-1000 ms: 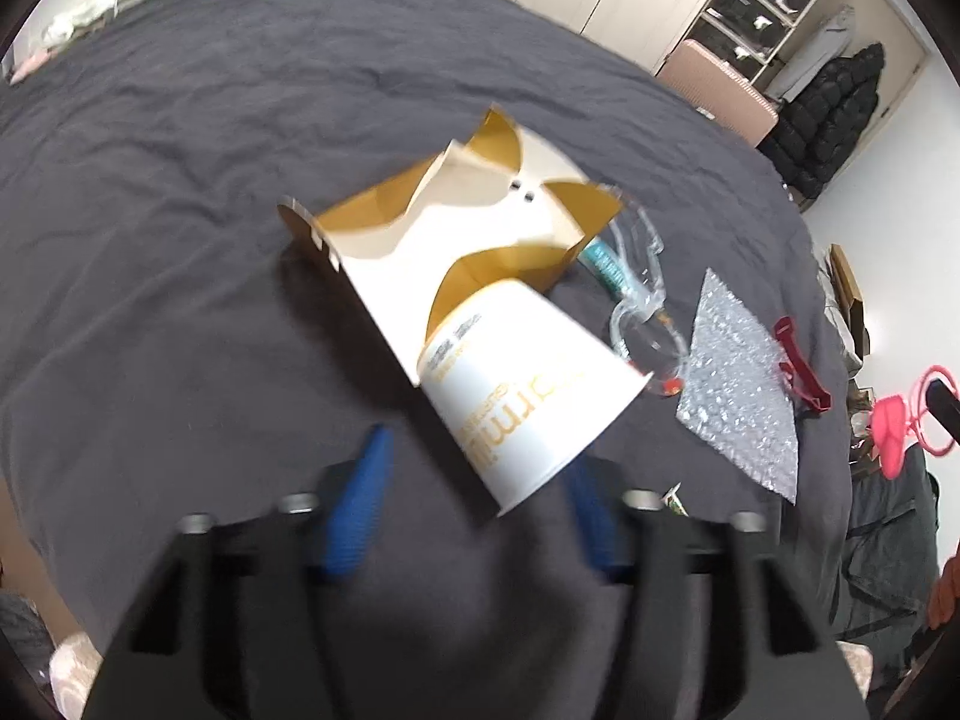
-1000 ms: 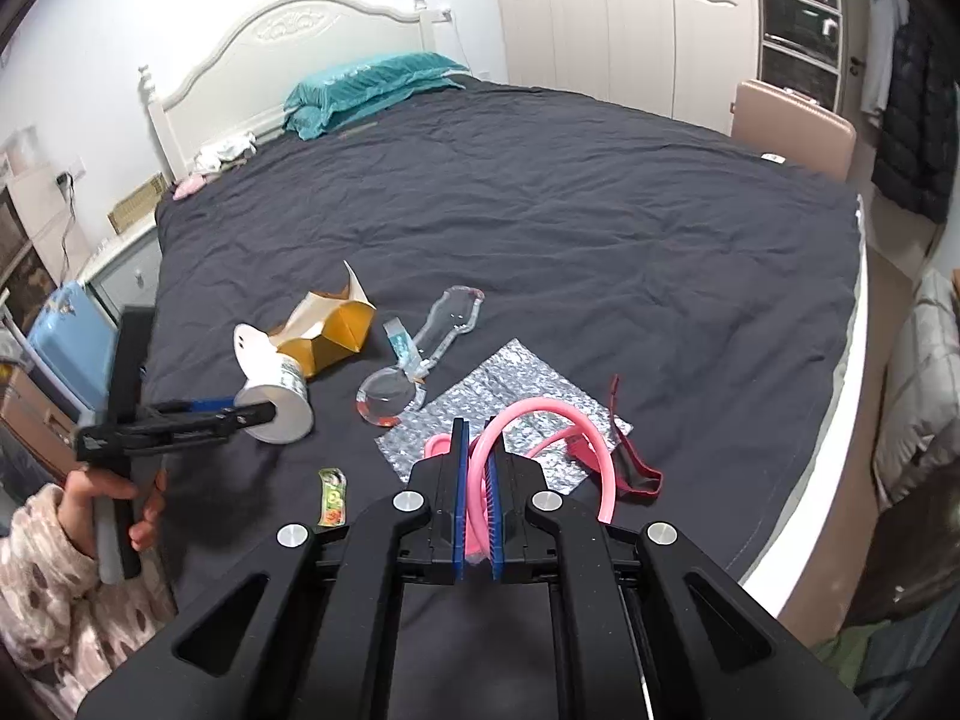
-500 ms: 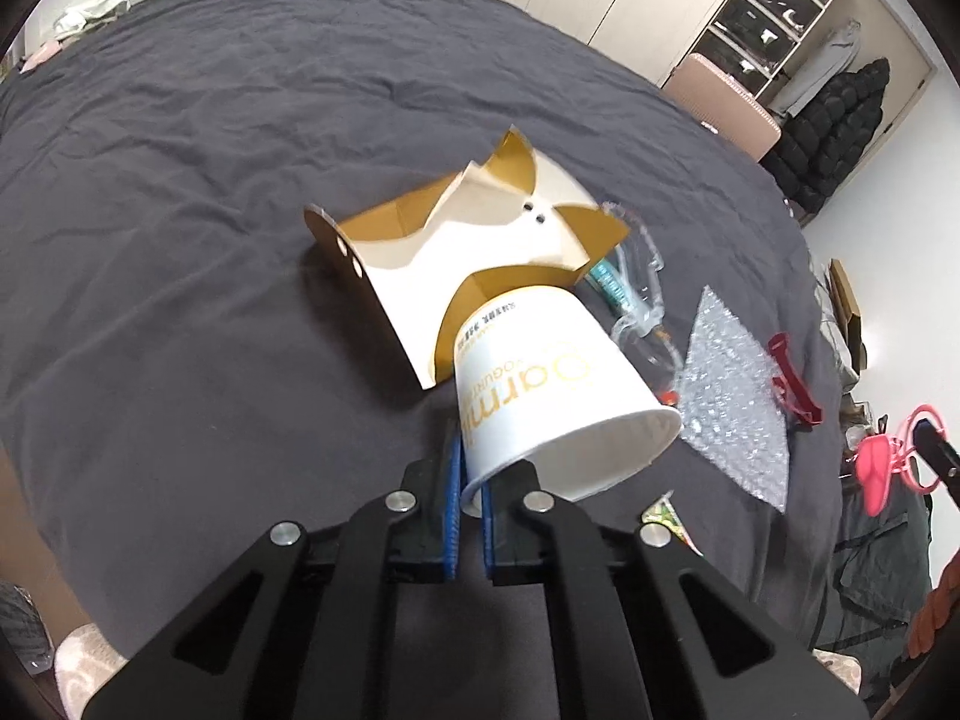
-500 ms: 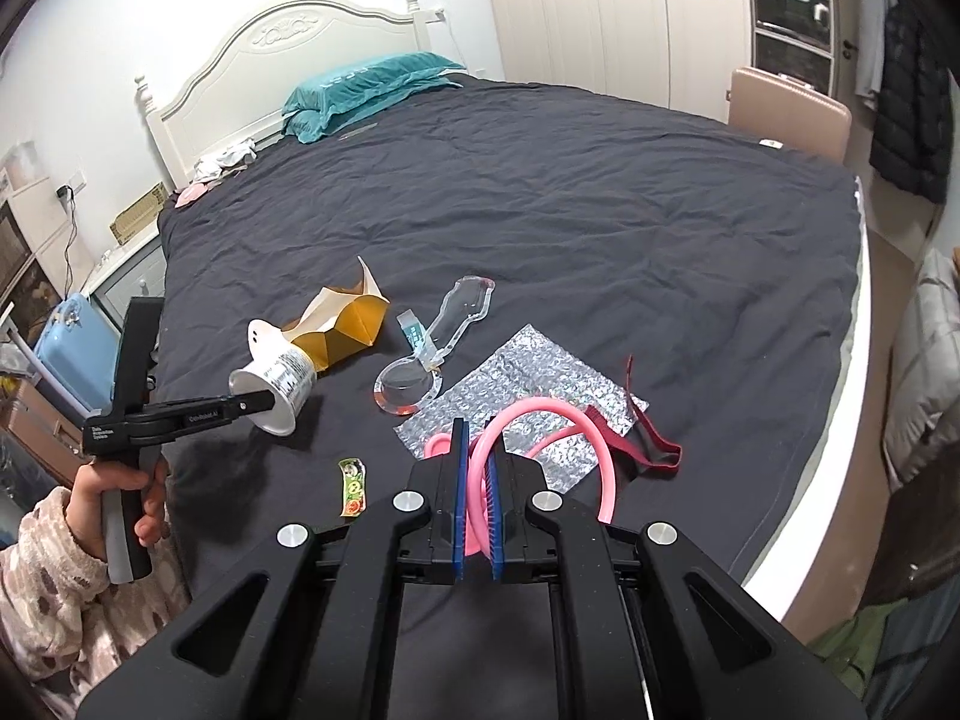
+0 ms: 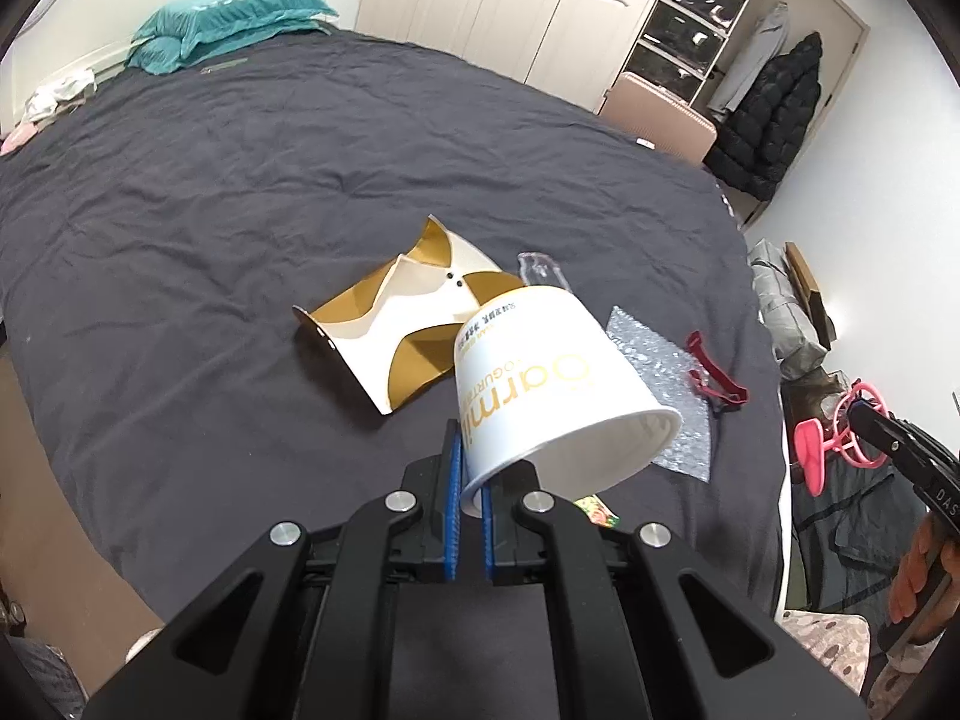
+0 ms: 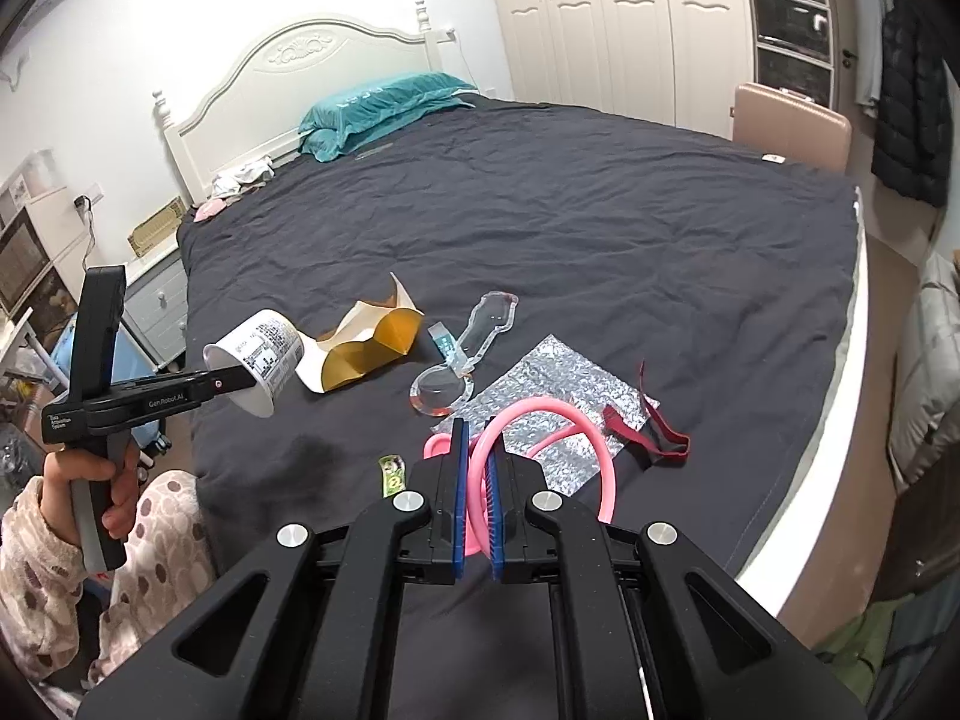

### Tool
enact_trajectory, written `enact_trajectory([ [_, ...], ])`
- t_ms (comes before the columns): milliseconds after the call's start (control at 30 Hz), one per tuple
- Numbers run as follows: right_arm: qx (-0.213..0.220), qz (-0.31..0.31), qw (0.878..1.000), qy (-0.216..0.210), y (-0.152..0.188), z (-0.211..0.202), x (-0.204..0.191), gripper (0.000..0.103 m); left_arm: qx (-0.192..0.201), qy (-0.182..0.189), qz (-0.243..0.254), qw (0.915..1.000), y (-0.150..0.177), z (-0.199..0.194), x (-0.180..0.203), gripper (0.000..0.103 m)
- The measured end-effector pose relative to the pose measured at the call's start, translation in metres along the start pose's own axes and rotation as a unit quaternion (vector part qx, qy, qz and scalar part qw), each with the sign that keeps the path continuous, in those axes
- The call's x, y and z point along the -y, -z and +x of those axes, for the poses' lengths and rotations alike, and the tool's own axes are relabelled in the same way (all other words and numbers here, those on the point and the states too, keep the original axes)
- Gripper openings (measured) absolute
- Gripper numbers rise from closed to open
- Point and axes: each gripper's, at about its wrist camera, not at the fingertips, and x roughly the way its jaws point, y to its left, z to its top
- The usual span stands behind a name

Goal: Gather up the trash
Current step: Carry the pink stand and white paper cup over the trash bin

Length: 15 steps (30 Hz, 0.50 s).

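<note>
Tongs on the left [image 5: 470,495] are clenched on the rim of a white paper yogurt cup [image 5: 540,396], one blue pad inside the mouth and one outside, and the cup hangs clear above the bed, tilted with its open mouth toward the person. Right tongs [image 6: 474,492] are pinched tight on a loop of pink plastic tubing [image 6: 543,420], which curls out in front of them.

Bedding is a wrinkled dark grey cover [image 6: 600,210] spread over a large bed with a white carved headboard [image 6: 312,66] and teal pillows [image 6: 384,102]. White wardrobe doors [image 5: 510,0] line the far wall, with a pink padded chair [image 6: 792,120] and dark coats beyond.

Scattered on the cover: an opened cardboard carton [image 5: 396,330], white outside and glossy gold inside, folded into pointed flaps; a clear moulded plastic blister shell [image 6: 468,354], round at one end and long at the other; a crinkly silver sheet of bubble wrap [image 6: 552,390]; a dark red strap [image 6: 660,426] at its edge; and a small green sweet wrapper [image 6: 393,471] near the right tongs.
</note>
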Motion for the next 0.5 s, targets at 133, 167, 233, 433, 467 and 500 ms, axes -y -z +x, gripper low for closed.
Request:
enact_trajectory([
  [133, 0.006, 0.002, 1.0, 0.005, 0.008, -0.015, 0.001, 0.005, 0.003, 0.007, 0.007, 1.0, 0.005, -0.01, 0.009, 0.005],
  [167, 0.007, 0.002, 1.0, 0.006, 0.009, -0.017, 0.002, 0.005, 0.003, 0.009, 0.01, 0.9999, 0.007, -0.012, 0.012, 0.005],
  [233, 0.01, 0.004, 1.0, 0.01, 0.015, -0.027, 0.005, 0.005, 0.002, 0.012, 0.021, 0.9997, 0.01, -0.014, 0.02, 0.005],
  [433, 0.019, 0.017, 0.999, 0.032, 0.033, -0.056, 0.026, 0.005, -0.004, 0.029, 0.049, 0.9984, 0.014, -0.011, 0.05, 0.005],
  [467, 0.02, 0.02, 0.999, 0.036, 0.035, -0.06, 0.03, 0.005, -0.004, 0.032, 0.055, 0.998, 0.014, -0.01, 0.058, 0.005],
  [500, 0.022, 0.024, 0.999, 0.039, 0.038, -0.065, 0.035, 0.005, -0.004, 0.035, 0.061, 0.9975, 0.014, -0.01, 0.065, 0.005],
])
